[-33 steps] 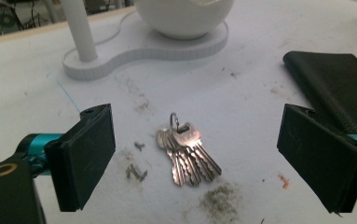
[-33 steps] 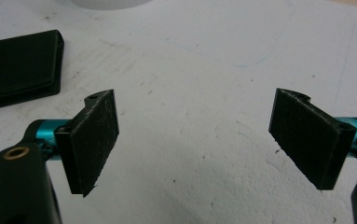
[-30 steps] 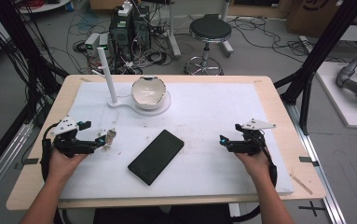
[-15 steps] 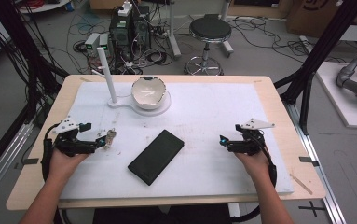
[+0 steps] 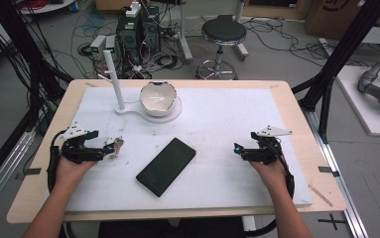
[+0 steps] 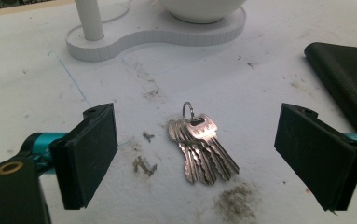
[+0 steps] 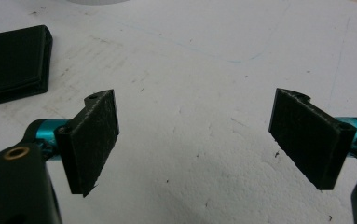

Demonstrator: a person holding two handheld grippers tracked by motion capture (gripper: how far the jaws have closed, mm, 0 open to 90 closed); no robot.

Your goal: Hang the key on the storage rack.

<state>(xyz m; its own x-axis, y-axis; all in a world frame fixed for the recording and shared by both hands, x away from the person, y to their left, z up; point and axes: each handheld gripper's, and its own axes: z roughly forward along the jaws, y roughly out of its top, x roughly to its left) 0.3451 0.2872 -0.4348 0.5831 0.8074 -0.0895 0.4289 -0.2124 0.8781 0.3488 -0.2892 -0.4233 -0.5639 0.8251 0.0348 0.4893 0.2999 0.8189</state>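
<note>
Claws wide apart, empty: left claw flanking serrated metal keys.

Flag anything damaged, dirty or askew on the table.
The white bowl on its stand has a jagged, broken rim. Grey smudges and small flecks mark the white mat around the keys. The black phone lies diagonally.

Bare mat surrounds keys; phone lies aside.
</note>
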